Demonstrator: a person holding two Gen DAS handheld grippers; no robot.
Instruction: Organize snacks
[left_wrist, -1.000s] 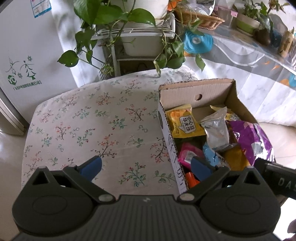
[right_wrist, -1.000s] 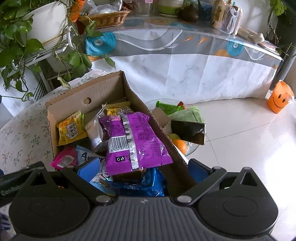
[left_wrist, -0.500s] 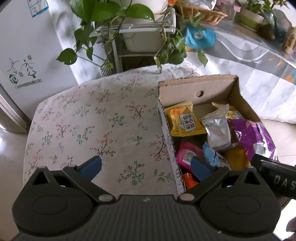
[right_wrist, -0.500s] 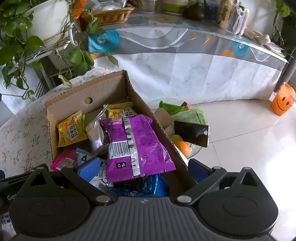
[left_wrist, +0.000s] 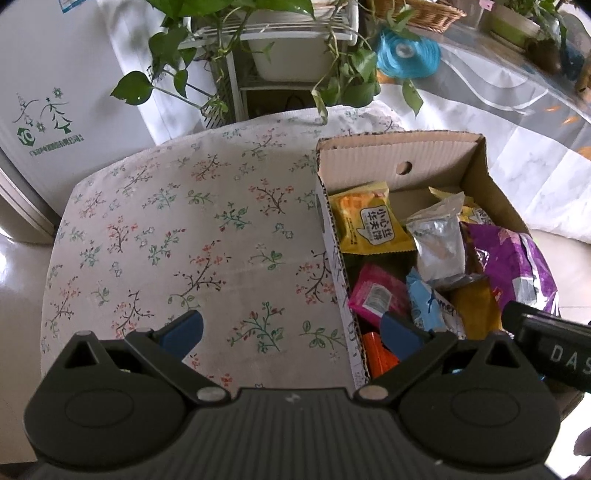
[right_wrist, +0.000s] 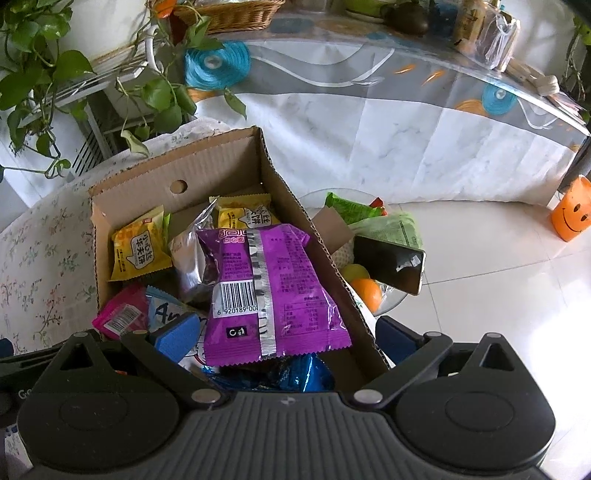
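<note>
1. One purple snack bag (right_wrist: 266, 291) lies atop other packets in the cardboard box (right_wrist: 221, 173), between the right gripper's (right_wrist: 284, 332) wide-spread fingers.
2. Its long axis runs away from the gripper, barcode end nearest.
3. Left gripper (left_wrist: 291, 328), also wide apart and empty, straddles the box's left wall above the floral tablecloth (left_wrist: 184, 236).

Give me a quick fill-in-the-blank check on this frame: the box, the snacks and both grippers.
1. The snacks lie in an open ____ box.
2. The largest packet, lying on top, is ____.
3. Both the left gripper and the right gripper are ____ and hold nothing.
4. Beside the box, a dark ____ leans over an orange.

Missing words: cardboard; purple; open; phone
</note>
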